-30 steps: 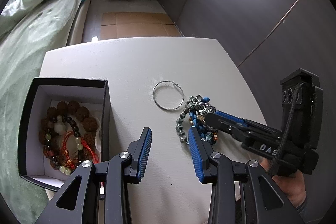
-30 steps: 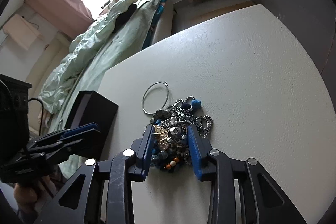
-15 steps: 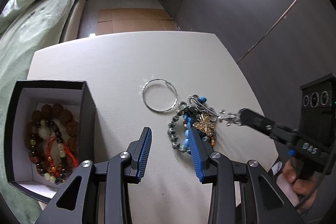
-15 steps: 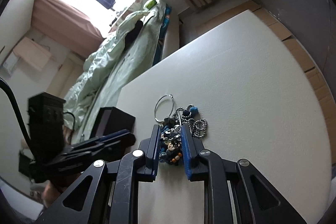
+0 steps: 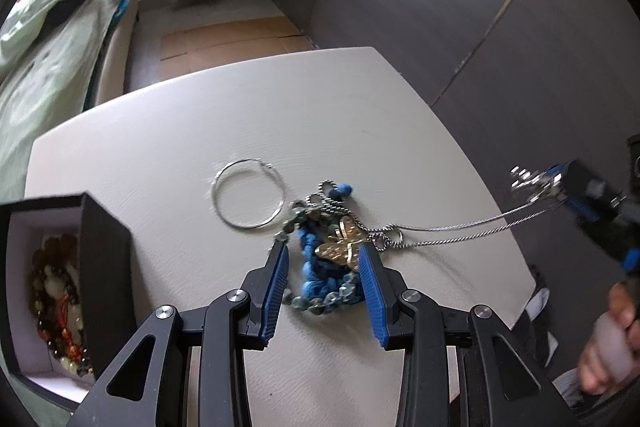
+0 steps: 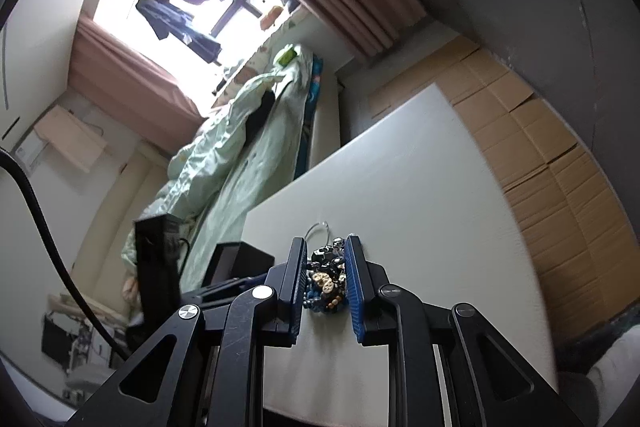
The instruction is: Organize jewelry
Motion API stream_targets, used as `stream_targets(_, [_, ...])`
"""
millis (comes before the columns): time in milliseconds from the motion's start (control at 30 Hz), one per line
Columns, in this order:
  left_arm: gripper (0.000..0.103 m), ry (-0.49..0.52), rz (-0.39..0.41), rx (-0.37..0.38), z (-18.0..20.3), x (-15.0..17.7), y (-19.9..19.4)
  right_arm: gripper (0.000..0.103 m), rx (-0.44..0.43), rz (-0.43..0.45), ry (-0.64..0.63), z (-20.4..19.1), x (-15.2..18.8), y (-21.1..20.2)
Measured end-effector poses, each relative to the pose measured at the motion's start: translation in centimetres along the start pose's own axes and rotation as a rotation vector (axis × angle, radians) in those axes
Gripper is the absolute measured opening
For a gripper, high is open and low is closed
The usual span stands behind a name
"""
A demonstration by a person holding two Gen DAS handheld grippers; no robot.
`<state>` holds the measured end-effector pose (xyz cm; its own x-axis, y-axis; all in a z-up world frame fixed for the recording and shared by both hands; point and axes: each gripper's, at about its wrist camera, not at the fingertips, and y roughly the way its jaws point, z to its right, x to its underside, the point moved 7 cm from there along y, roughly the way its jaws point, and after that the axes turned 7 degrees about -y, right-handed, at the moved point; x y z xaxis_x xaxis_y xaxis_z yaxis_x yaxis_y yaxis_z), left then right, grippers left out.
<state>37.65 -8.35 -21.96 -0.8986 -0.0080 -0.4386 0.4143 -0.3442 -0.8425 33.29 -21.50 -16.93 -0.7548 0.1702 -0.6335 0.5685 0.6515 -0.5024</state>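
Jewelry tangle (image 5: 326, 259) on the white surface (image 5: 248, 115), now lying between the wide-spread fingers of the left gripper (image 5: 323, 291), where half a second ago only its edge did. Silver chain (image 5: 460, 227) drawn taut to the right, its end clamped in the right gripper (image 5: 560, 187), now lifted and pulled well away from the pile. Hoop (image 5: 249, 195) loose on the far left; black box (image 5: 60, 291) with bead bracelets at near left. Probably separating the chain from the knot.

From the right wrist: fingers narrowed since a second ago; chain itself not discernible, pile (image 6: 328, 279) far below.
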Motion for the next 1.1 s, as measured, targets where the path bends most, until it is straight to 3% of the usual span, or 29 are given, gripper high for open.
stream_targets(167, [0.038,0.054,-0.010,-0.030,0.9,0.0,1.0,0.021,0.022,0.039,-0.001,0.2,-0.5,-2.1])
stream_targets(533, [0.044,0.212,-0.053,-0.139,2.1,0.3,3.1,0.021,0.061,0.009,0.049,2.4,1.0,-2.3])
stream_targets(833, [0.047,0.268,-0.056,-0.148,2.5,0.3,3.3,0.021,0.063,-0.007,0.056,2.6,1.5,-1.9])
stream_targets(933, [0.037,0.257,-0.041,-0.137,2.3,0.1,2.7,0.021,0.067,-0.011,0.058,2.8,1.7,-1.9])
stream_targets(1000, [0.023,0.253,-0.029,-0.123,2.2,-0.1,2.2,0.021,0.068,-0.013,0.062,2.8,1.8,-1.8])
stream_targets(1100, [0.016,0.245,-0.016,-0.103,2.2,-0.5,1.4,0.021,0.070,-0.017,0.067,3.1,1.9,-1.5])
